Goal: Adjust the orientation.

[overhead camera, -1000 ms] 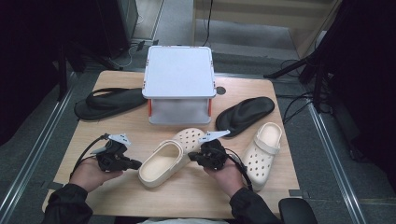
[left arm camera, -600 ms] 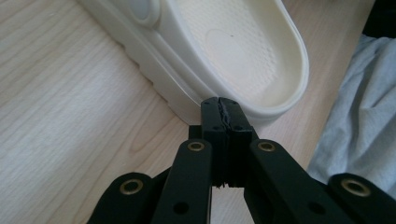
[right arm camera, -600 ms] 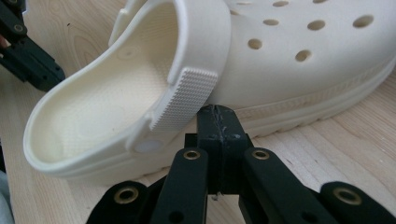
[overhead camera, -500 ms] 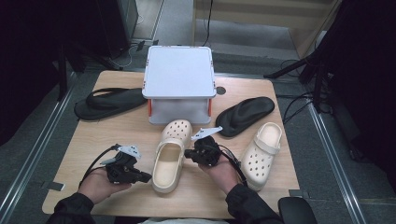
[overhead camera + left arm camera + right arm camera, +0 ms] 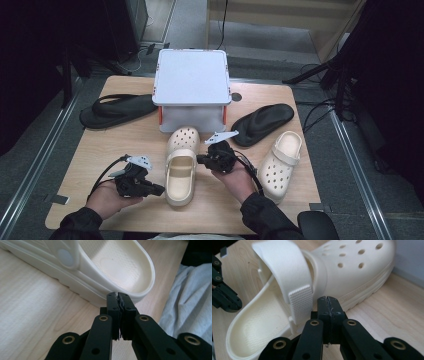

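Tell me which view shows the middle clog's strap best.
The right gripper view: the strap stands close and sharp, its ribbed end beside the shut fingers. The high view shows the whole clog with its strap small. The left gripper view shows the strap's rivet and the heel cup.

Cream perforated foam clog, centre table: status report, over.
Left gripper shut, tips at heel rim. Right gripper shut, beside the strap. Cream perforated foam clog flat, toe at grey lidded box. Nothing in between.

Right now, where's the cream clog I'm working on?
In the high view, the cream clog lies between both grippers, toe touching the white box.
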A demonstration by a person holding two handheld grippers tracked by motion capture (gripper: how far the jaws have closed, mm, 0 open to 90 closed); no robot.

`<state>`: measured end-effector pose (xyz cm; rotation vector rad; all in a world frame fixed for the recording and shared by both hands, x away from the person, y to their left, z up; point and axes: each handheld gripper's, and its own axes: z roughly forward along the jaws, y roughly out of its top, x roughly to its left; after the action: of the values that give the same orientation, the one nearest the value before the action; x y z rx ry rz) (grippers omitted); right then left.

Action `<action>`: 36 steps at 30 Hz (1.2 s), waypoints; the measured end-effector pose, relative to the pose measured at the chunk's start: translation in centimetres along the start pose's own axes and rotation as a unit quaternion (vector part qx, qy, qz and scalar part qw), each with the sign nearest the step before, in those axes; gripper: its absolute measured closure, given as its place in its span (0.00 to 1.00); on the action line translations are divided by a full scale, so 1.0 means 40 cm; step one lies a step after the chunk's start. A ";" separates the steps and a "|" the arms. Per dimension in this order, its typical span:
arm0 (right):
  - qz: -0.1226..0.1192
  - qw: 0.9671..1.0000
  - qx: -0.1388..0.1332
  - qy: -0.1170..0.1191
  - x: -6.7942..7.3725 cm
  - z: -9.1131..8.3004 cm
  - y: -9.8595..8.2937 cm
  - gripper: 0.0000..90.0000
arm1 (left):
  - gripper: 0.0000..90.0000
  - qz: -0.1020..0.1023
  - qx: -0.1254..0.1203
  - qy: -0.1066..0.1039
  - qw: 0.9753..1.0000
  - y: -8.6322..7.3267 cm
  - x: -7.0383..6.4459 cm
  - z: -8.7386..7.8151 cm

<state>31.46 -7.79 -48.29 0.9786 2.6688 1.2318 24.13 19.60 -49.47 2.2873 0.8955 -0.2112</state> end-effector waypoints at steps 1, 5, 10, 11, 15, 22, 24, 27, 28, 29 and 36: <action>0.001 1.000 -0.005 0.000 0.002 -0.010 0.003 1.00 | 0.99 0.000 -0.005 0.003 1.000 0.001 0.001 -0.005; -0.004 1.000 -0.012 0.018 0.018 -0.047 0.015 1.00 | 0.99 -0.003 -0.030 0.015 0.999 0.008 0.009 -0.024; -0.018 1.000 -0.003 0.018 0.047 -0.072 -0.004 1.00 | 0.99 -0.009 -0.063 0.033 0.997 0.026 0.016 -0.046; -0.015 1.000 -0.004 0.026 0.049 -0.075 -0.013 1.00 | 0.99 -0.008 -0.067 0.035 0.997 0.029 0.016 -0.049; -0.023 0.999 -0.002 0.040 0.060 -0.059 -0.019 1.00 | 0.99 -0.010 -0.077 0.043 0.996 0.043 0.028 -0.055; -0.012 0.999 0.005 0.030 0.031 -0.015 0.000 1.00 | 0.99 -0.032 -0.082 0.064 0.994 0.066 0.080 -0.066; -0.010 0.999 0.005 0.032 0.027 -0.016 0.002 1.00 | 0.99 -0.040 -0.084 0.069 0.993 0.076 0.092 -0.068; -0.010 1.000 0.002 0.027 0.025 -0.022 0.004 1.00 | 0.99 -0.046 -0.083 0.070 0.993 0.087 0.105 -0.070; -0.011 1.000 -0.002 0.025 0.024 -0.037 0.005 1.00 | 0.97 -0.050 -0.081 0.073 0.993 0.097 0.114 -0.076; -0.011 1.000 -0.002 0.025 0.024 -0.037 0.005 1.00 | 0.97 -0.050 -0.081 0.073 0.993 0.097 0.114 -0.076; -0.029 0.999 -0.029 0.011 0.011 -0.137 -0.021 1.00 | 0.96 -0.072 -0.091 0.107 0.987 0.123 0.140 -0.087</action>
<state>29.07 -11.64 -45.03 0.8784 2.6422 1.3073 31.26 22.19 -46.26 2.1050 1.1426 0.0545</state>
